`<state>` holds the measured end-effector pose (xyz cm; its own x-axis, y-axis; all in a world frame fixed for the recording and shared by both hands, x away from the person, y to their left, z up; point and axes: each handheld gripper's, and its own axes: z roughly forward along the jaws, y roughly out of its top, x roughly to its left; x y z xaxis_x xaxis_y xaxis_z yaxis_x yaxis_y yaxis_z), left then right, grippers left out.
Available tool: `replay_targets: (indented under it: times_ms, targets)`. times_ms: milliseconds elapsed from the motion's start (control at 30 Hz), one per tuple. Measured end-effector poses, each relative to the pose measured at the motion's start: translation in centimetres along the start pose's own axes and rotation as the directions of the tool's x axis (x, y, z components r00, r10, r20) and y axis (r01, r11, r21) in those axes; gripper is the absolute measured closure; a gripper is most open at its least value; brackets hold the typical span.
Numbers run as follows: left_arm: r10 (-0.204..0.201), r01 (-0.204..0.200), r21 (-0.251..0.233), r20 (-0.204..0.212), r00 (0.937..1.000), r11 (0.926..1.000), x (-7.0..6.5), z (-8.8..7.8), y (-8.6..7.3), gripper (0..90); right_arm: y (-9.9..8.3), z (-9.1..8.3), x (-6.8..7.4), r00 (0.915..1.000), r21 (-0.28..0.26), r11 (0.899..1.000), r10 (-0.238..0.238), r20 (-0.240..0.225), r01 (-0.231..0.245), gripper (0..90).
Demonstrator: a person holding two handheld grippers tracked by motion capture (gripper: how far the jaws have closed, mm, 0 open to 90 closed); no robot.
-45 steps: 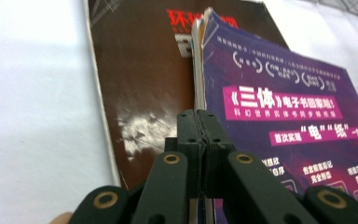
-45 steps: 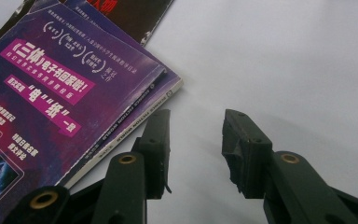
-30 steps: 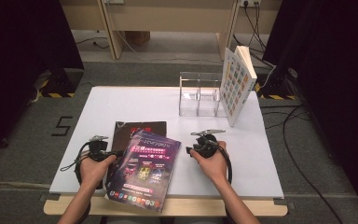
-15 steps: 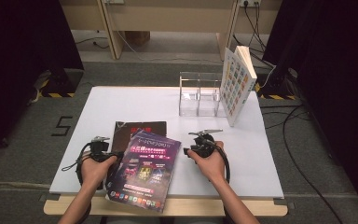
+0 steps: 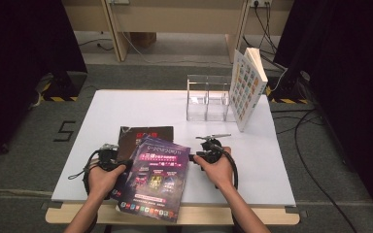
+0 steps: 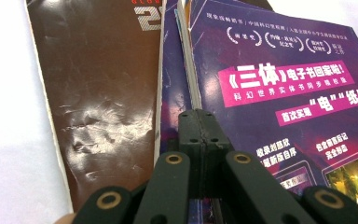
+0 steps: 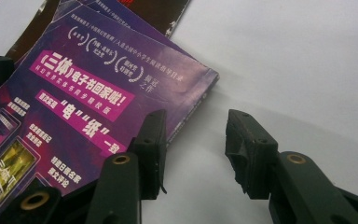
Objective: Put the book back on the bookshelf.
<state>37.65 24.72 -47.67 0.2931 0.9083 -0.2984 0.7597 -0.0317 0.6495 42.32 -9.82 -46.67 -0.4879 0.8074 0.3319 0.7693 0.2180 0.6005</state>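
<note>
A purple magazine lies tilted at the table's front, overlapping a brown magazine. My left gripper is at its left edge, and in the left gripper view the jaws are shut on the purple magazine's page edge, beside the brown cover. My right gripper is at the magazine's right edge. Its jaws have just been opening. One jaw stands over the purple cover's edge and the other over bare table, and neither pad presses on it.
A clear acrylic rack stands at the back of the white table. A thick book leans upright against the rack's right side. The purple magazine overhangs the table's front edge.
</note>
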Motion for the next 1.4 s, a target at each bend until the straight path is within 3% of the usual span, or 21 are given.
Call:
replay_targets:
  times_ms: [167, 367, 567, 767, 1133, 1400]
  targets:
    - [0.007, -0.007, 0.011, 0.018, 0.9998, 0.9999, -0.4, 0.0, -0.2, 89.3, 0.5, 0.5, 0.0, 0.9998, 0.008, 1.000, 0.001, -0.021, -0.001, 58.1]
    - [0.004, -0.004, 0.006, 0.014, 0.9999, 1.0000, -0.4, -0.1, -0.1, 87.0, 0.5, 1.3, -0.1, 0.9979, 0.041, 0.998, 0.041, -0.049, -0.039, 56.5]
    - [-0.021, 0.023, -0.045, 0.032, 0.9993, 0.9987, -0.2, -0.8, 0.4, 75.2, 0.7, 1.8, 0.0, 0.9955, 0.056, 0.996, 0.067, -0.067, -0.064, 54.5]
    - [-0.004, 0.005, -0.025, 0.042, 0.9991, 0.9997, -0.6, -0.2, 0.4, 68.6, 0.7, 2.0, -0.3, 0.9898, 0.066, 0.993, 0.107, -0.094, -0.101, 52.6]
    - [0.006, -0.006, 0.003, 0.049, 0.9988, 1.0000, -0.7, 0.3, 0.2, 70.1, 1.3, 2.5, -0.4, 0.9855, 0.094, 0.988, 0.135, -0.103, -0.125, 51.1]
    - [-0.007, 0.007, 0.010, 0.066, 0.9978, 0.9999, -0.6, 0.4, 0.2, 75.6, 1.5, 2.8, -0.3, 0.9844, 0.083, 0.987, 0.143, -0.103, -0.135, 51.6]
